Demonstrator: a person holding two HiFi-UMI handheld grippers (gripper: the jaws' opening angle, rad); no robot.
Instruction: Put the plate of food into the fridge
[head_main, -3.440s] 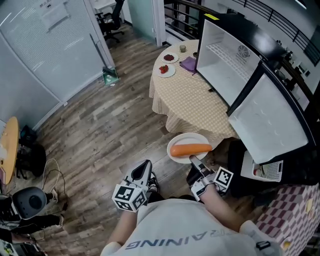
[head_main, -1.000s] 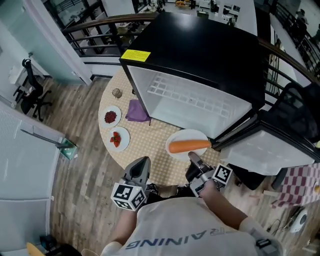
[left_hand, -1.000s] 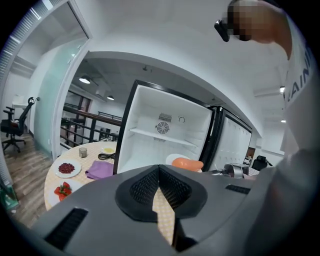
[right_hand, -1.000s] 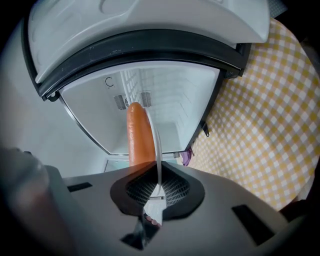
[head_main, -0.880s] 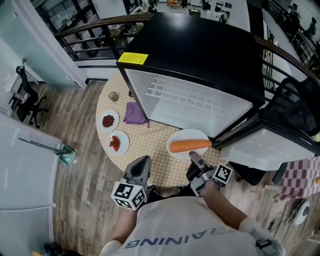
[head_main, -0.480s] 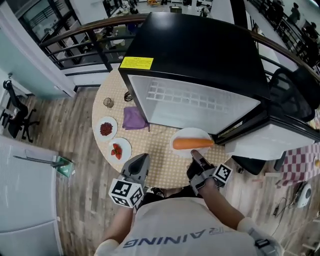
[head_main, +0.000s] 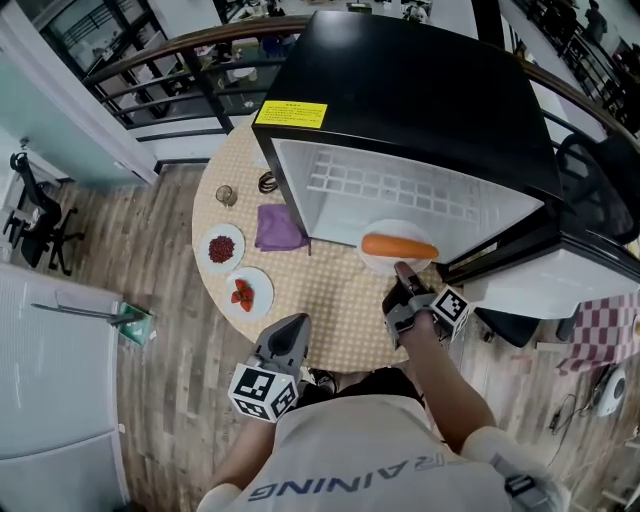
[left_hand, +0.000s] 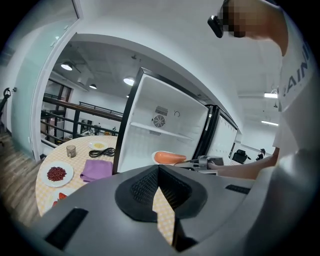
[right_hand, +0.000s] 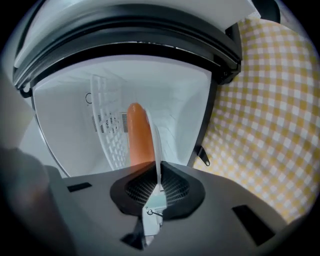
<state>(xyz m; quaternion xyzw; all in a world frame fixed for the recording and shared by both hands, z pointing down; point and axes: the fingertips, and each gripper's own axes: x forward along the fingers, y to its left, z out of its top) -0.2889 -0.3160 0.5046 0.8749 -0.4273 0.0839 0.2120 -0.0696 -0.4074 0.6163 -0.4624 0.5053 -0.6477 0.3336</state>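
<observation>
A white plate (head_main: 384, 230) carrying one long orange carrot (head_main: 399, 246) hangs level at the mouth of the open black fridge (head_main: 420, 90), just in front of its white inside. My right gripper (head_main: 403, 270) is shut on the plate's near rim. In the right gripper view the plate (right_hand: 156, 145) shows edge-on between the pads, with the carrot (right_hand: 140, 135) beyond it and a wire shelf (right_hand: 107, 125) behind. My left gripper (head_main: 292, 325) is held low by the table's edge, its pads together with nothing between them. The left gripper view shows the carrot (left_hand: 170, 157) at the fridge (left_hand: 165, 130).
The round table has a yellow checked cloth (head_main: 330, 290). On it lie a purple cloth (head_main: 278, 228), a plate of red berries (head_main: 222, 248), a plate of strawberries (head_main: 247, 293), a small glass (head_main: 227, 195) and a black cable (head_main: 268, 183). The fridge door (head_main: 560, 290) stands open at the right.
The person has walked up to the table. In the last half second my right gripper carried the plate forward to the fridge opening. My left gripper stayed low.
</observation>
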